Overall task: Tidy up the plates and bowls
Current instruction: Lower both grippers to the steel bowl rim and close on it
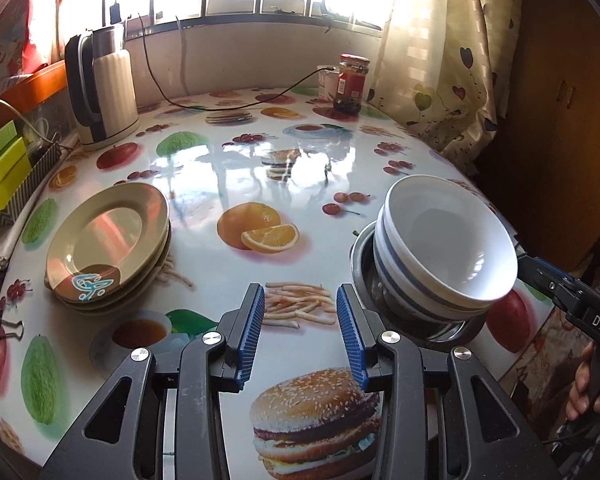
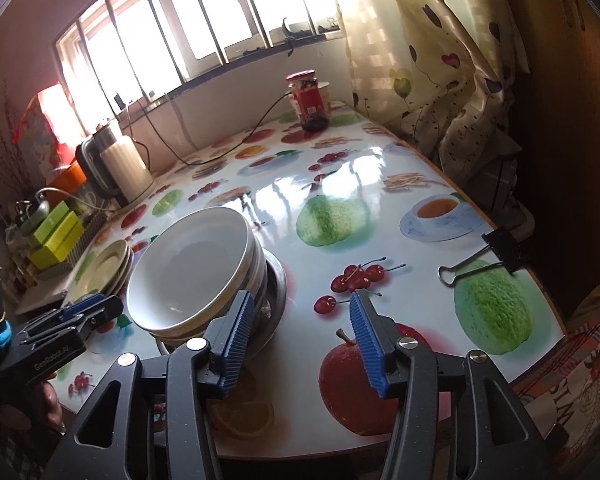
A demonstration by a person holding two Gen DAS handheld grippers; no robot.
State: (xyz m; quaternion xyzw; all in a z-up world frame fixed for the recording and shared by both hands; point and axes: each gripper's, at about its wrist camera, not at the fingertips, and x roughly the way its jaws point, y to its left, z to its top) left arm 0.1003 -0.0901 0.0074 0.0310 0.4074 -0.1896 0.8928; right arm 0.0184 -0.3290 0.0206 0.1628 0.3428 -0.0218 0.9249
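Observation:
Two white bowls with blue bands [image 1: 444,248] [image 2: 192,264] are stacked and tilted inside a steel dish [image 1: 440,330] [image 2: 278,280] on the printed tablecloth. A stack of beige plates [image 1: 108,240] [image 2: 104,268] sits to their left. My left gripper [image 1: 300,312] hovers open over the printed fries between the two stacks, with nothing between its blue pads; its tip [image 2: 88,312] shows at the left of the right wrist view. My right gripper [image 2: 302,304] is open just right of the bowls, its left pad [image 2: 240,320] beside the steel dish, and its tip [image 1: 540,272] is close to the top bowl's rim.
A kettle [image 1: 104,92] and its cable [image 1: 204,108] are at the back left, a red-lidded jar [image 1: 350,84] at the back. Green boxes [image 1: 4,168] line the left edge. A binder clip [image 2: 492,252] lies near the table's right edge by the curtain [image 2: 440,80].

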